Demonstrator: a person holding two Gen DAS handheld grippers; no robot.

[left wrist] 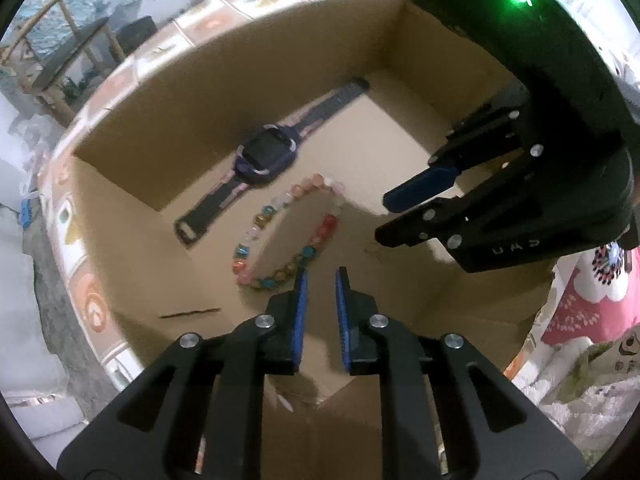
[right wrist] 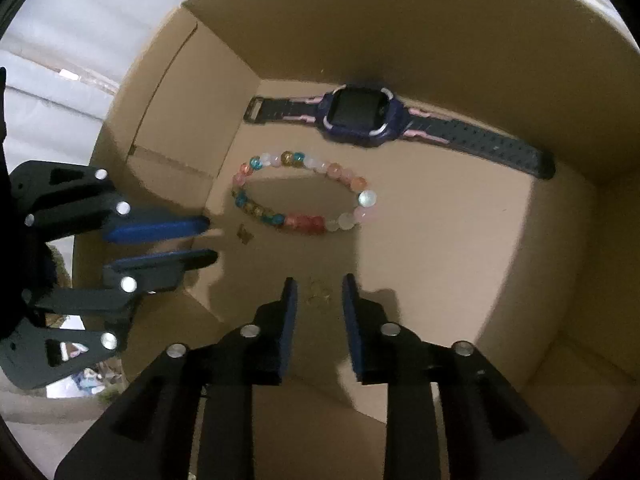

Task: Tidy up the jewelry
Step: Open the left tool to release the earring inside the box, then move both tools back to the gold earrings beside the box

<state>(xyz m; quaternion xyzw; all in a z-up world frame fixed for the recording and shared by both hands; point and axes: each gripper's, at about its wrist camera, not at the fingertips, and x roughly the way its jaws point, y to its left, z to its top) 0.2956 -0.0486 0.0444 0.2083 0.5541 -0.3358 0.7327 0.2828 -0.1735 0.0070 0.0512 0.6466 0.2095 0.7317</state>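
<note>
An open cardboard box (left wrist: 240,72) (right wrist: 360,20) holds a dark blue and pink smartwatch (left wrist: 266,156) (right wrist: 360,116) laid flat. Beside it lies a loop bracelet of coloured beads (left wrist: 262,216) (right wrist: 304,222). My left gripper (left wrist: 321,276) (right wrist: 210,240) hangs inside the box just short of the bracelet, its jaws slightly apart with nothing between them. My right gripper (right wrist: 319,282) (left wrist: 382,218) also points down into the box, its jaws apart. A small gold piece (right wrist: 318,294) lies on the box floor between its fingertips, untouched. Another small gold piece (right wrist: 244,236) sits near the bracelet.
The box walls rise on all sides of both grippers. A thin dark sliver (left wrist: 190,313) lies on the box floor. Outside the box are a patterned cloth (left wrist: 216,20), a red floral cloth (left wrist: 580,300), a wooden frame (left wrist: 60,60) and white sheeting (right wrist: 60,60).
</note>
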